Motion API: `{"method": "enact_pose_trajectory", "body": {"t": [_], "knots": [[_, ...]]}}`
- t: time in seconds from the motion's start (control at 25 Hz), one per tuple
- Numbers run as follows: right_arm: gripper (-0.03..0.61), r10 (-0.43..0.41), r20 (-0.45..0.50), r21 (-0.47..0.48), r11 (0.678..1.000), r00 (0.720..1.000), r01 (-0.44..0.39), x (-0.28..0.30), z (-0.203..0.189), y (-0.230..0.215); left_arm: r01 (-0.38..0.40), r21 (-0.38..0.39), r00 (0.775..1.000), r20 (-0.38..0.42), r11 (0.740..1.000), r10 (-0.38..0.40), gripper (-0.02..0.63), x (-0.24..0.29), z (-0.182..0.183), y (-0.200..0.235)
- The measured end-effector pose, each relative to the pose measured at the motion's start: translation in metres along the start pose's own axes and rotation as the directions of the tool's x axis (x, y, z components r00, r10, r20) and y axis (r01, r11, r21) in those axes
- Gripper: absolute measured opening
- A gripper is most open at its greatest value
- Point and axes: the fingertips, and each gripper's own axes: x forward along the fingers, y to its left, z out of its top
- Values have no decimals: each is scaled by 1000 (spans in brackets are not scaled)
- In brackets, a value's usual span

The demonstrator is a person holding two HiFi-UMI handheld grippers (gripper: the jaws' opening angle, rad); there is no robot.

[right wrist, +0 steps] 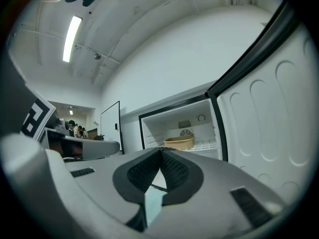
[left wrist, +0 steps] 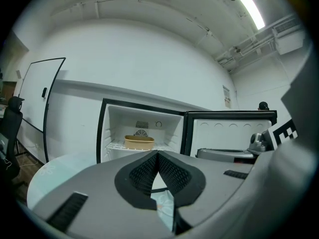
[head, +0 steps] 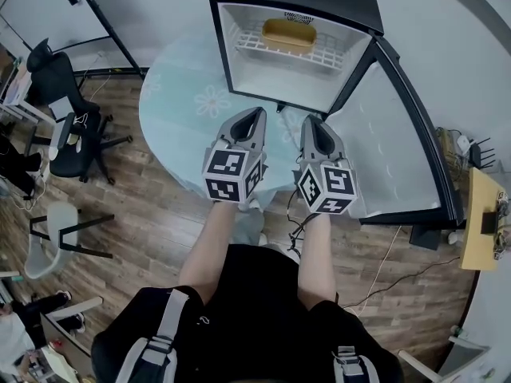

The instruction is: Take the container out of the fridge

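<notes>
A small black fridge stands on a round pale table with its door swung wide to the right. On its white wire shelf sits a tan oblong container, also seen as the container and the container in the gripper views. My left gripper and right gripper hover side by side over the table's near edge, short of the fridge. Both are shut with their tips touching and nothing between them.
The open door runs close along my right gripper's right side. A black office chair stands left of the table, a wooden side table at far right. Cables trail on the wood floor.
</notes>
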Motion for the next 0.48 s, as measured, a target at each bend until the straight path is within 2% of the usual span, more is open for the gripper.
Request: {"method": "enact_pose_trajectory", "body": {"t": [0.16,0.36,0.48], "knots": [[6,-10,-14,-5,1000,1000,10,24,0,-10,-20,-18,1000,-21,1000,19,2,23,-1,18],[6,-19,-18,12,1000,1000,19,61,-5,-20,9,-17,1000,1,1000,-9,2,53,2,32],[6,-19,-33,15,1000,999,20,86,-13,-23,5,-12,1000,-20,1000,-6,2,73,-3,46]]}}
